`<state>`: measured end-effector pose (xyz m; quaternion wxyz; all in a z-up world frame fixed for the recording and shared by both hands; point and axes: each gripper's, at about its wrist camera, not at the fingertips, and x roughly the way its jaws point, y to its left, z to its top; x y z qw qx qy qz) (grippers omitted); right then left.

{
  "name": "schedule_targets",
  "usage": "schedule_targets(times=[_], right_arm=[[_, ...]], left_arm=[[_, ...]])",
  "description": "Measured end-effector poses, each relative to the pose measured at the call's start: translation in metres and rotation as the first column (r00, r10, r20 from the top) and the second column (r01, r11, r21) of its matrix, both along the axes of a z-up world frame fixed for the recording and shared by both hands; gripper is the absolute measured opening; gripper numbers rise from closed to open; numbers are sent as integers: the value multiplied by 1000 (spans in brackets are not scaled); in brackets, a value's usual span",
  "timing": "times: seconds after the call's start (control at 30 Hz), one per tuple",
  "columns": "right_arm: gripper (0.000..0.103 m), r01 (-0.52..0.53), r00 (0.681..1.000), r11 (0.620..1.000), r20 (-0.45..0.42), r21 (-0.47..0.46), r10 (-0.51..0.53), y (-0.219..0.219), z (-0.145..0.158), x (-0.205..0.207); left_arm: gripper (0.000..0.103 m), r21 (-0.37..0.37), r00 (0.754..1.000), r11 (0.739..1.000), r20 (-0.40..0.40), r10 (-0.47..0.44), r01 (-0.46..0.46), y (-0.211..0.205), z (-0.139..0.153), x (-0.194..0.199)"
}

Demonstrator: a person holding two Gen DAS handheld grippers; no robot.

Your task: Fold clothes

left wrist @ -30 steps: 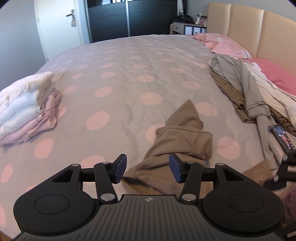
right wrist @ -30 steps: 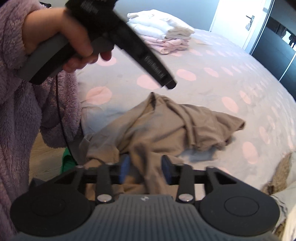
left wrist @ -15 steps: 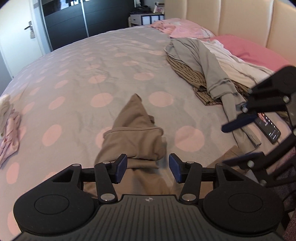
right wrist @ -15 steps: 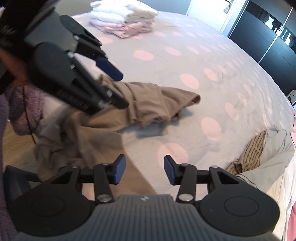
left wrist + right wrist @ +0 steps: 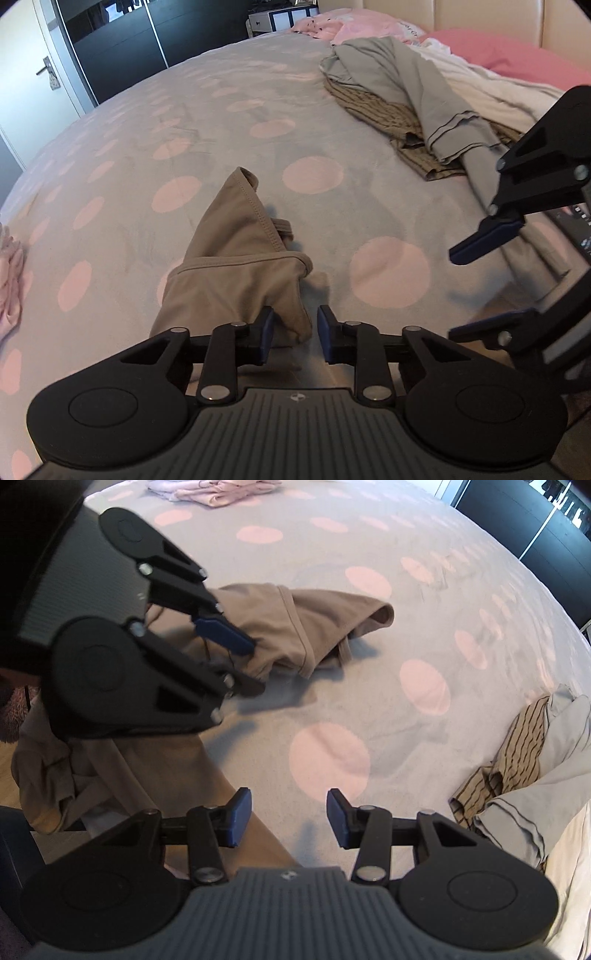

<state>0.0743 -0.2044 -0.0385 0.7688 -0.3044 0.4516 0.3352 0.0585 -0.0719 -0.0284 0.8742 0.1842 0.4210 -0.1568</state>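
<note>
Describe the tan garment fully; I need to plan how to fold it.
The tan garment is thin, stretchy-looking fabric with stitched hems, crumpled on the dotted bedspread. One end points up the bed; the other drapes over the bed's edge. The open left claw straddles a fold; the open right claw hovers by its near edge.

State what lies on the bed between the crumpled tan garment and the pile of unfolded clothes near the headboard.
Nothing: in the left wrist view, only bare grey bedspread with pink dots separates the tan garment from the unfolded pile.
</note>
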Motion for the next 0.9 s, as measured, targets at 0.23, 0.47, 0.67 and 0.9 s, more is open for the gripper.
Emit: schedule_targets(times=[0.23, 0.47, 0.67, 0.9], right_arm=[[50, 6, 1000, 1000, 21, 4, -6, 5, 1, 9], [45, 61, 997, 996, 45, 71, -64, 18, 8, 27], [30, 146, 988, 980, 29, 137, -151, 29, 7, 51], [24, 253, 967, 949, -28, 189, -252, 36, 4, 72]], left_arm=[[1, -11, 997, 999, 54, 51, -50, 24, 15, 6], [1, -57, 967, 973, 115, 227, -222, 91, 42, 6], [0, -80, 937, 943, 111, 332, -324, 135, 41, 7], [0, -181, 941, 927, 17, 337, -329, 147, 35, 10]])
